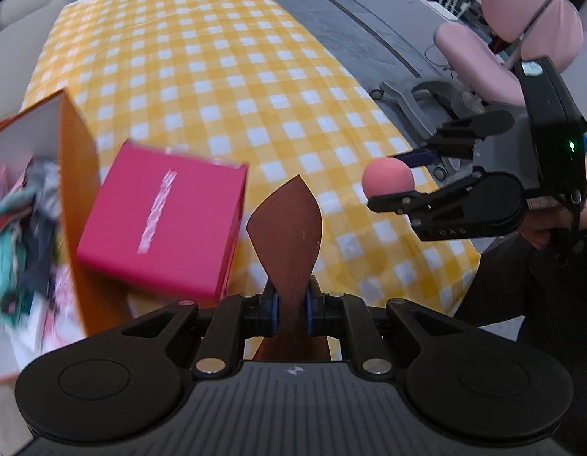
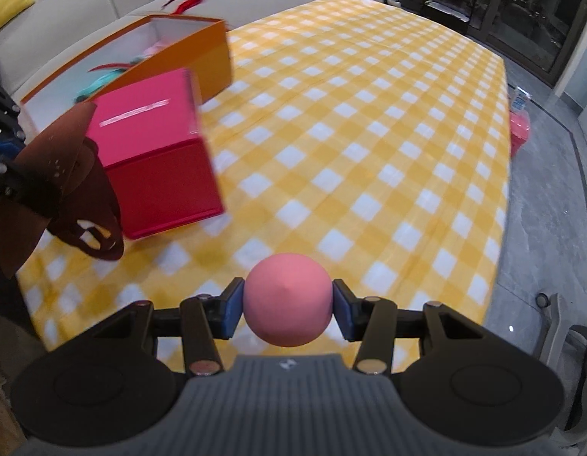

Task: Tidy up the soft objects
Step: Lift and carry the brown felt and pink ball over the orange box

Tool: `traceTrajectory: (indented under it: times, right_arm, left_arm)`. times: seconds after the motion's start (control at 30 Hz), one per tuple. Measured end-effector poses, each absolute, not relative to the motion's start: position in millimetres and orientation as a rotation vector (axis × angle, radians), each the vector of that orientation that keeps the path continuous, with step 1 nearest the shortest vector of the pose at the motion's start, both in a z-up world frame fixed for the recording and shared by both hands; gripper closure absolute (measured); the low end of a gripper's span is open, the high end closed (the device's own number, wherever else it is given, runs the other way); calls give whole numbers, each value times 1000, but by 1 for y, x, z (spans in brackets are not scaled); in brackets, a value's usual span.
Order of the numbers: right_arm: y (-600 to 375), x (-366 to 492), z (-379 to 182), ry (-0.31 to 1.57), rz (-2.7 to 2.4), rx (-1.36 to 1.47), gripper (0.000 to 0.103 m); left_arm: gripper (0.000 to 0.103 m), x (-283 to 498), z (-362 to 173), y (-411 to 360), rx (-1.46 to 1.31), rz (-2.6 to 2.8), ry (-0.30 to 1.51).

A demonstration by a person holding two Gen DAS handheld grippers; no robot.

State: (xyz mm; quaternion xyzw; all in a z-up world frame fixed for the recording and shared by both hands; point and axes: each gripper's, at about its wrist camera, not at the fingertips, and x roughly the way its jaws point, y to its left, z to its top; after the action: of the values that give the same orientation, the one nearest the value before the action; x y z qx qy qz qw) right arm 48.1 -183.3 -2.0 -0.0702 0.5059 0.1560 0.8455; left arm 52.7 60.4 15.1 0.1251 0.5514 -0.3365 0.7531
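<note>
Left gripper (image 1: 292,309) is clamped on a brown leather piece (image 1: 286,228) that sticks up between its pads, held above the yellow checked tablecloth (image 1: 225,76), with the pink box (image 1: 164,220) just ahead-left and the open orange box (image 1: 75,174) of soft items further left. Right gripper (image 2: 287,309) is clamped on a pink ball (image 2: 287,300), lifted off the cloth to the left gripper's right.

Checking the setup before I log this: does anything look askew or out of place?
The pink box sits crooked beside the open orange box, at an angle to it. Nothing looks spilled or damaged.
</note>
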Motion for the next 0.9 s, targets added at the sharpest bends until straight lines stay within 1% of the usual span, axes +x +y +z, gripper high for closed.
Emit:
traceTrajectory:
  times: [0.27,0.53,0.7,0.9]
  right_arm:
    - [-133,17,4,1082,414,-155,54]
    - [-67,3,10,1096,529,-188,54]
    - [-34,13,33,1062,585,-260,54]
    - [-5,35,76,981,637,-332,54]
  left_arm:
    - [89,35,29,127,168,-655,1152]
    - [89,38,41,185,105,-587,1123]
    - [89,45,53,215,97,-550,1096]
    - [89,60,66,239,103,-519,1065]
